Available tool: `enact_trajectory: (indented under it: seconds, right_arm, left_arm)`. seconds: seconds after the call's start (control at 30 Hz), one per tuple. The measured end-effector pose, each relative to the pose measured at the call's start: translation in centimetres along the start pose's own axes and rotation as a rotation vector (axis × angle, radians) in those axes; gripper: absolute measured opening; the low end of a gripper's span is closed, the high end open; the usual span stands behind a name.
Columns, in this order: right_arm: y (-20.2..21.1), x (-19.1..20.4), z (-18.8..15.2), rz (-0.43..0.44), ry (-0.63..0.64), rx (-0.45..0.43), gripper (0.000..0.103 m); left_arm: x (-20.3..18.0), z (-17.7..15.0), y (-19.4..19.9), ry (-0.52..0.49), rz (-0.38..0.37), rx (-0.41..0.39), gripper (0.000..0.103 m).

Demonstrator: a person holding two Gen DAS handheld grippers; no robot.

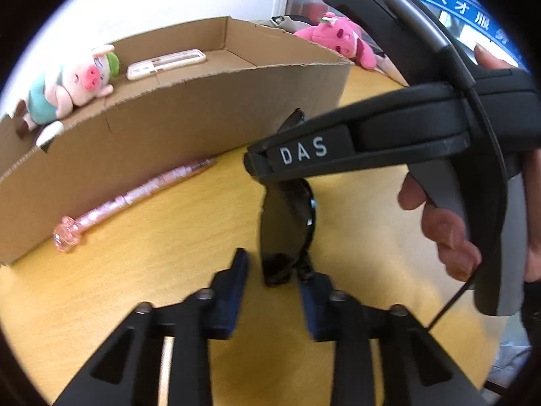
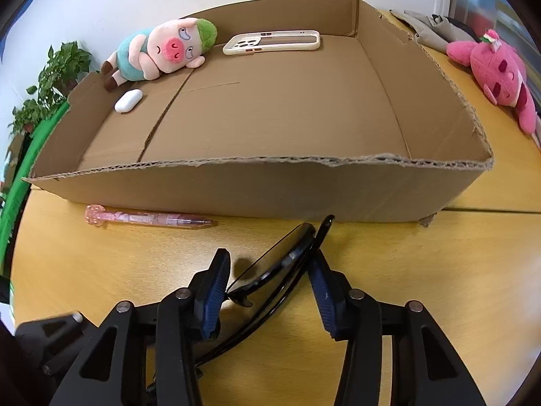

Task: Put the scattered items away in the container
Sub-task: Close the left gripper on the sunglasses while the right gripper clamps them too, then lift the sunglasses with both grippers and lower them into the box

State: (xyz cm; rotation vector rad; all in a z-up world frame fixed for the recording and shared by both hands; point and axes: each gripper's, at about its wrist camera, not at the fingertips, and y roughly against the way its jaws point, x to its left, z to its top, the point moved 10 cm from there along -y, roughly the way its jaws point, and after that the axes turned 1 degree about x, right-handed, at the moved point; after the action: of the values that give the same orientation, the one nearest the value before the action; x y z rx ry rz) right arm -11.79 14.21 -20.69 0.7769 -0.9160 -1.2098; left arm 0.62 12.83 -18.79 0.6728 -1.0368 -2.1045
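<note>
While the box (image 2: 270, 182) waits with a plush pig (image 2: 162, 50), phone case (image 2: 270, 42) and white earbud case (image 2: 128, 100) already inside, both grippers work the sunglasses (image 2: 270, 267) on the table just before its near wall. The right gripper (image 2: 267, 291) brackets the frame, seemingly to steady it; whether its pads press is hard to tell. The left gripper (image 1: 270, 287) looks partly closed, one finger touching the lens end, grip uncertain. A pink pen (image 2: 148, 219) lies along the wall. The right gripper hides the glasses' middle.

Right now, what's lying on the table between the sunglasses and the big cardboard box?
Only the pink pen lies there, along the box wall, left of the sunglasses. Otherwise it's bare table, seen from the right wrist.
</note>
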Motion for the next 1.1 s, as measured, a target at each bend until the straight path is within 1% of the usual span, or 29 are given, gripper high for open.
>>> enact_trajectory:
  seconds: [0.07,0.13,0.2,0.27,0.4,0.47,0.53,0.67,0.8,0.93,1.03,1.1]
  right_arm:
    - [0.2,0.2,-0.2,0.011,-0.005,-0.004,0.049]
    - [1.0,0.7,-0.2,0.013,0.006,-0.026,0.046]
    - [2.0,1.2,-0.1,0.014,0.021,-0.052,0.045]
    - [3.4,1.7,0.1,0.02,0.034,-0.081,0.044]
    - [6.7,2.9,1.5,0.012,0.082,-0.151,0.044]
    - [7.8,3.5,2.4,0.011,0.095,-0.174,0.043]
    - [9.0,4.2,3.8,0.02,0.117,-0.205,0.043]
    - [11.2,5.6,6.7,0.034,0.15,-0.256,0.043]
    - [13.2,7.5,10.4,0.053,0.208,-0.294,0.042]
    - [14.2,9.7,15.3,0.059,0.267,-0.303,0.042]
    - [14.2,10.9,18.9,0.06,0.295,-0.286,0.041]
    - [13.8,11.5,21.2,0.062,0.304,-0.268,0.041]
  left_arm:
    - [-0.4,-0.5,0.1,-0.015,0.009,0.003,0.021]
    - [-1.1,-0.9,0.4,-0.026,-0.006,0.006,0.02]
    - [-1.9,-1.0,1.0,-0.033,-0.024,-0.008,0.019]
    - [-2.6,-0.8,2.1,-0.05,-0.025,-0.032,0.019]
    - [-3.4,0.8,4.1,-0.046,-0.021,-0.085,0.019]
    - [-3.1,2.2,5.0,-0.032,-0.024,-0.108,0.019]
    - [-2.7,3.6,6.2,-0.023,-0.001,-0.137,0.019]
    - [-1.5,6.1,7.9,-0.003,0.02,-0.185,0.019]
    - [0.3,9.3,9.9,0.0,0.066,-0.248,0.019]
    - [3.6,13.5,11.2,0.021,0.103,-0.292,0.019]
    - [5.8,16.3,11.9,0.028,0.138,-0.31,0.019]
    - [7.1,17.6,12.2,0.038,0.164,-0.308,0.019]
